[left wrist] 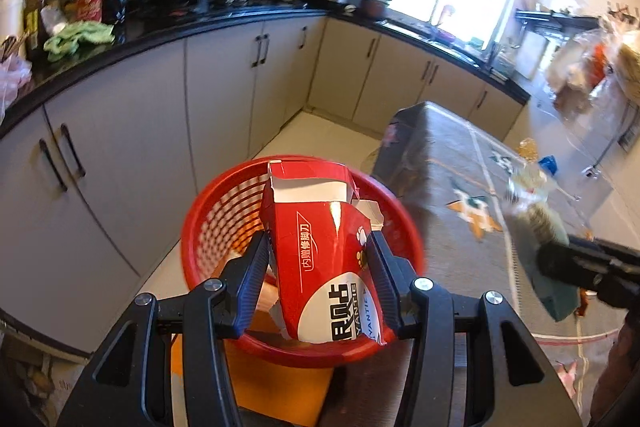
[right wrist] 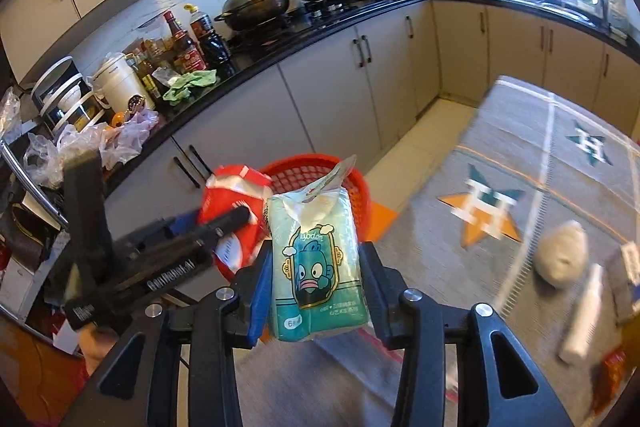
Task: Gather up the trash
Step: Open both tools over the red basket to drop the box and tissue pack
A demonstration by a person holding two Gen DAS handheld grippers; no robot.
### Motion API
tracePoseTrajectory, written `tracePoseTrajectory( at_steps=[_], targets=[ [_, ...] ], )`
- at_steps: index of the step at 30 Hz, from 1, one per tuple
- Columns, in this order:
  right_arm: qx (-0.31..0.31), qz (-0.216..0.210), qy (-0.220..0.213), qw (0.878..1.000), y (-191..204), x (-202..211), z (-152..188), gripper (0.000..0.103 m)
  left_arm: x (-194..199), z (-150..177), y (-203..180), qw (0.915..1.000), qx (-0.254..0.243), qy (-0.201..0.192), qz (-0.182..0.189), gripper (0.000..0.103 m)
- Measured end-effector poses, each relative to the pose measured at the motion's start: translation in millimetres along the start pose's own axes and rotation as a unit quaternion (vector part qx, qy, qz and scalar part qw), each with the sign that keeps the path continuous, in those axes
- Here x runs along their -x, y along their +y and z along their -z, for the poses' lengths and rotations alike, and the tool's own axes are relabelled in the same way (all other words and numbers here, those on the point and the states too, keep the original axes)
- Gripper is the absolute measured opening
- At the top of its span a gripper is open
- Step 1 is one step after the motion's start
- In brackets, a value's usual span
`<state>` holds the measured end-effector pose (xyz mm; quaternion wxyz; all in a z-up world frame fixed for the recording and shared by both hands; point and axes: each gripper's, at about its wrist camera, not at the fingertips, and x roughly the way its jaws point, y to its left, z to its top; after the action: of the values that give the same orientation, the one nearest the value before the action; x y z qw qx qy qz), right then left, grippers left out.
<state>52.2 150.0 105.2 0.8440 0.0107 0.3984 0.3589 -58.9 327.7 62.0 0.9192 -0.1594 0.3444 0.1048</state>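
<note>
Left wrist view: my left tool (left wrist: 320, 267) pinches a torn red carton (left wrist: 320, 247) between its two fingers (left wrist: 252, 283), one on each side of the carton. The carton hangs directly over the red basket (left wrist: 208, 227), its ragged open end pointing away from the camera; I cannot tell whether it touches the basket rim. The basket stands beside a desk (left wrist: 452, 163) covered with a grey patterned cloth. At the right edge of this view my right tool (left wrist: 532, 247) shows as a dark blurred shape, gripping a teal packet (left wrist: 558, 301) above the cloth.

Right wrist view: my right tool (right wrist: 314, 283) is closed on that teal packet (right wrist: 316, 267), a soft plastic pack printed with a cartoon fish face, held upright with its crimped top toward the basket (right wrist: 356, 187). My left tool (right wrist: 236, 217) enters from the left, blurred, with the red carton (right wrist: 232, 203) at the near rim of the basket. On the cloth-covered desk (right wrist: 520, 147) to the right lie a grey crumpled wad (right wrist: 562, 253) and, near it, a white tube (right wrist: 582, 319), both blurred.

Background, both views: a black kitchen counter (right wrist: 280, 67) carries a lidded wok (right wrist: 256, 3), dark sauce bottles (right wrist: 202, 35) and a green rag (right wrist: 190, 85).
</note>
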Motion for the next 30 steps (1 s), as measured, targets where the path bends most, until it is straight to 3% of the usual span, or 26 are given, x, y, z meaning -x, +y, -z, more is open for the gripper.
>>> tracePoseTrajectory(
  at_steps=[9,14,20,30],
  targets=[
    [-0.021,-0.008,0.017,1.000,5.9,-66.0,-22.4,0.051,-29.2,3.3,20.4,0.9997,0.009,0.020,-0.011,0.049],
    [-0.028,-0.001,0.024,0.999,5.5,-84.4,-28.1,0.055,-35.3,4.6,22.5,0.9995,0.012,0.023,-0.015,0.057],
    [-0.030,-0.006,0.017,0.999,2.3,-77.5,-28.8,0.055,-32.8,4.5,21.2,0.9996,0.011,0.021,-0.015,0.063],
    [-0.041,-0.014,-0.006,0.999,-14.1,-28.9,-6.7,0.055,-4.8,9.9,-10.2,0.9998,-0.022,-0.001,-0.006,0.065]
  ],
)
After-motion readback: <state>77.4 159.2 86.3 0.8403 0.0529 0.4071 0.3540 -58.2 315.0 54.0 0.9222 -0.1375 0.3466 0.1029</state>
